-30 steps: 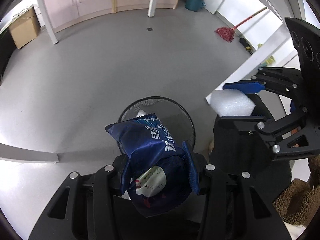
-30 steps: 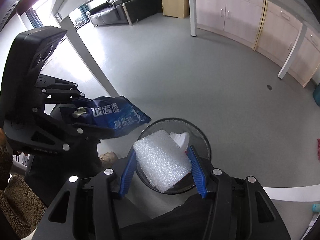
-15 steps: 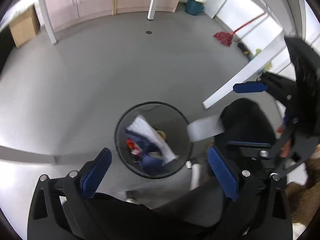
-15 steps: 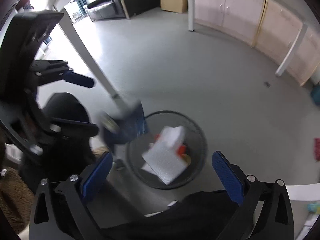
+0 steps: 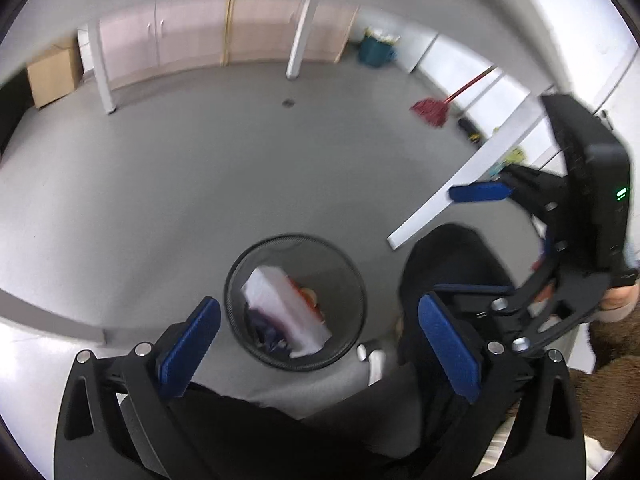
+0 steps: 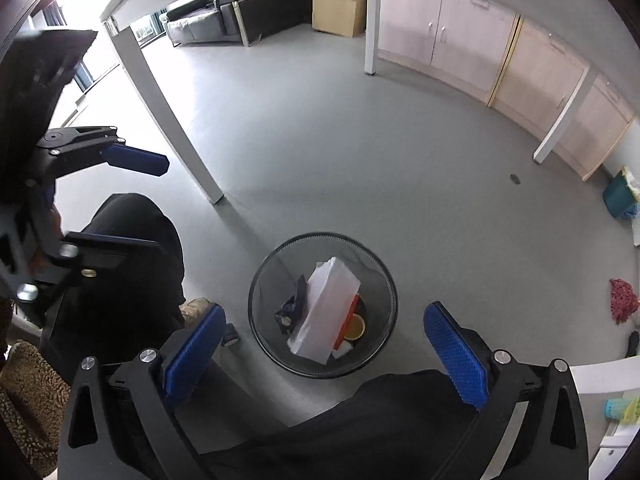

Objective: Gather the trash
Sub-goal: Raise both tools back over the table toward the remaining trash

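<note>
In the mesh wastebasket (image 6: pixel 322 304) on the floor: white foam block (image 6: pixel 326 312) and blue snack bag (image 6: pixel 290 308), a second ago clamped, now dropped; left tongs (image 5: pixel 316 344) and right tongs (image 6: pixel 322 354) wide, empty, this load binned.

A round black wire-mesh waste bin (image 6: pixel 323 306) stands upright on the grey floor. Inside, a white foam block (image 6: pixel 326 312) lies tilted over a crumpled dark-blue snack bag (image 6: pixel 289 306) and red-orange scraps (image 6: pixel 347 326).
</note>
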`<state>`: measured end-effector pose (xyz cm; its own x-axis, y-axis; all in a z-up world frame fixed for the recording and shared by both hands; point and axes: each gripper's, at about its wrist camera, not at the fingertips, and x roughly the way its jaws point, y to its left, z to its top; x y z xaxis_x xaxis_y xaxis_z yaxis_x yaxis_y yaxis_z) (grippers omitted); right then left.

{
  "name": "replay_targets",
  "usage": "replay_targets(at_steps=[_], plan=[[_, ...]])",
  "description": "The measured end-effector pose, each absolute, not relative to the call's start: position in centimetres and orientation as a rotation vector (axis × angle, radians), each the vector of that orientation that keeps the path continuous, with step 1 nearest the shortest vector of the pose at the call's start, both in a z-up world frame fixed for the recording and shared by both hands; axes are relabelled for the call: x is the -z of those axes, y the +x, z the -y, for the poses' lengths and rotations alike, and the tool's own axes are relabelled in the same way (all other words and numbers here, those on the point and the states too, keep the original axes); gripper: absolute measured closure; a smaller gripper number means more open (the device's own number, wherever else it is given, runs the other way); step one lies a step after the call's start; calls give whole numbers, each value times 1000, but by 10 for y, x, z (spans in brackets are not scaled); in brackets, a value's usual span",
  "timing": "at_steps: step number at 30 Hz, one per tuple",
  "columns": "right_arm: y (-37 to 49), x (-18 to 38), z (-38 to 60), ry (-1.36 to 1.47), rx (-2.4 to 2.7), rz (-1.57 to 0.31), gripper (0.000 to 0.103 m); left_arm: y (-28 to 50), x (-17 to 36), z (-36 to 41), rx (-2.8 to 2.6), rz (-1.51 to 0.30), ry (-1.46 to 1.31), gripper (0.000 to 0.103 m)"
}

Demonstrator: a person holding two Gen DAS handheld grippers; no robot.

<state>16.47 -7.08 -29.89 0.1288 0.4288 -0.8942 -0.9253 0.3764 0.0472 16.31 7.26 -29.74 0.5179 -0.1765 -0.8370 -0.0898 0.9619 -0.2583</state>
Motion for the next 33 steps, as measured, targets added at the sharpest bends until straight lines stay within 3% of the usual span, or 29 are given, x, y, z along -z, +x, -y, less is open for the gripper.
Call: replay_targets(at_steps=[22, 33], plan=[[143, 221, 105, -536, -1104, -848, 3, 118, 187, -67, 162, -716, -246, 5], [159, 151, 121, -444, -1147, -744, 3, 132, 123, -82, 160, -575, -217, 5]])
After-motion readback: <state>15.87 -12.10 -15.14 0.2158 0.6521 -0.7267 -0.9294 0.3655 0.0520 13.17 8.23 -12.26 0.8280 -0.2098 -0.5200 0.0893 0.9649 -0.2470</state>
